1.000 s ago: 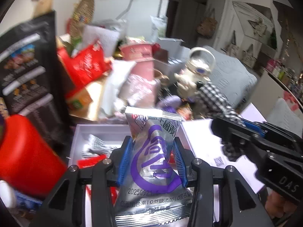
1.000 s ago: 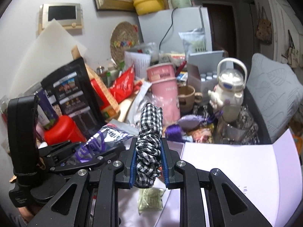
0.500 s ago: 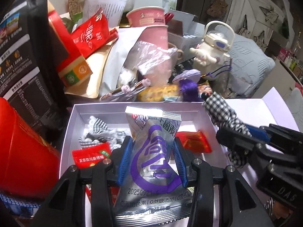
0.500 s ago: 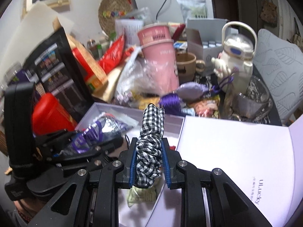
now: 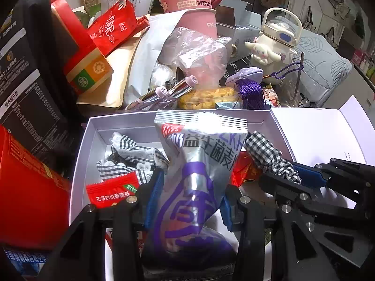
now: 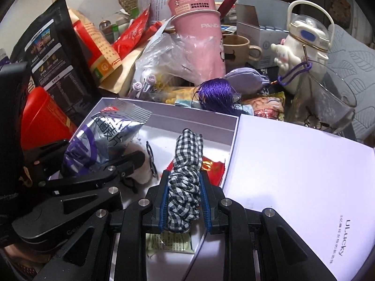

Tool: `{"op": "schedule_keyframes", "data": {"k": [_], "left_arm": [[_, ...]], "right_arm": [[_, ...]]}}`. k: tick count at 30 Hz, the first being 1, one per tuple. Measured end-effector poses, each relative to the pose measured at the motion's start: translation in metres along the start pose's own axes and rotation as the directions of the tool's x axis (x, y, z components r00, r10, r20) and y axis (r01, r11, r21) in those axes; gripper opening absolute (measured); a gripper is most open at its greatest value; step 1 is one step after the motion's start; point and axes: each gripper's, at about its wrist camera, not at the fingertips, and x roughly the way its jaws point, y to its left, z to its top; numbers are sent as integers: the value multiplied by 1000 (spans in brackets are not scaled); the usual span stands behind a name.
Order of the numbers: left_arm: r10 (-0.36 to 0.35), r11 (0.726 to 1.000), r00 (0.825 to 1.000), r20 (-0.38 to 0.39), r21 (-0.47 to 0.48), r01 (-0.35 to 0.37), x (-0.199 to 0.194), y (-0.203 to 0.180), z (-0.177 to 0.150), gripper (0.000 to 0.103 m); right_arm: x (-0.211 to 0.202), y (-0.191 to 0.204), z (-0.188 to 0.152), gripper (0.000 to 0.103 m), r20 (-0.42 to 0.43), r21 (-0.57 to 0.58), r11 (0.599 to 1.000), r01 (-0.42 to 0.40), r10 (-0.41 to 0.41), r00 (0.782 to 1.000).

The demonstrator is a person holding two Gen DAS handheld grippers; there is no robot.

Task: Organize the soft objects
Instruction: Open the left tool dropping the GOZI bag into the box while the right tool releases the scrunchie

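Note:
My left gripper (image 5: pixel 188 192) is shut on a silver and purple snack packet (image 5: pixel 199 173) and holds it above the open white box (image 5: pixel 121 123). The packet also shows in the right wrist view (image 6: pixel 103 133). My right gripper (image 6: pixel 184 192) is shut on a black and white checked scrunchie (image 6: pixel 187 168), also over the box (image 6: pixel 187 117); it shows in the left wrist view (image 5: pixel 267 155). In the box lie a checked cloth (image 5: pixel 133 157), a red sachet (image 5: pixel 110 192) and a red wrapper (image 5: pixel 243 171).
The box lid (image 6: pixel 293 175) lies open to the right. Behind the box stand pink paper cups (image 6: pixel 199 30), a clear plastic bag (image 5: pixel 194 53), a purple tassel (image 6: pixel 215 96), a white kettle toy (image 5: pixel 274 39) and a glass (image 6: pixel 323 103). A red canister (image 5: pixel 23 199) and black bag (image 5: pixel 25 89) crowd the left.
Both grippers have moved forward and down over the open box, still holding the packet and the scrunchie. More of the box's inside shows now.

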Motion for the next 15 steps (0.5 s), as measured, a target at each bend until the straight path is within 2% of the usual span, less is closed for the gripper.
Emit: {"op": "schedule_keyframes", "data": {"k": [4, 7, 12, 15], "left_arm": [[10, 1000, 1000, -14, 0, -10, -1, 0, 1, 43], [15, 1000, 1000, -16, -26, -15, -1, 0, 6, 43], [21, 999, 999, 24, -34, -20, -13, -1, 10, 43], [16, 999, 999, 48, -40, -14, -22, -1, 11, 43]], "right_arm": [[-1, 1, -1, 25, -6, 2, 1000, 4, -4, 1000], [-8, 1, 0, 33, 6, -4, 1000, 26, -26, 1000], [-20, -2, 3, 45, 35, 11, 1000, 23, -24, 999], [-29, -3, 4, 45, 55, 15, 1000, 27, -28, 998]]}}
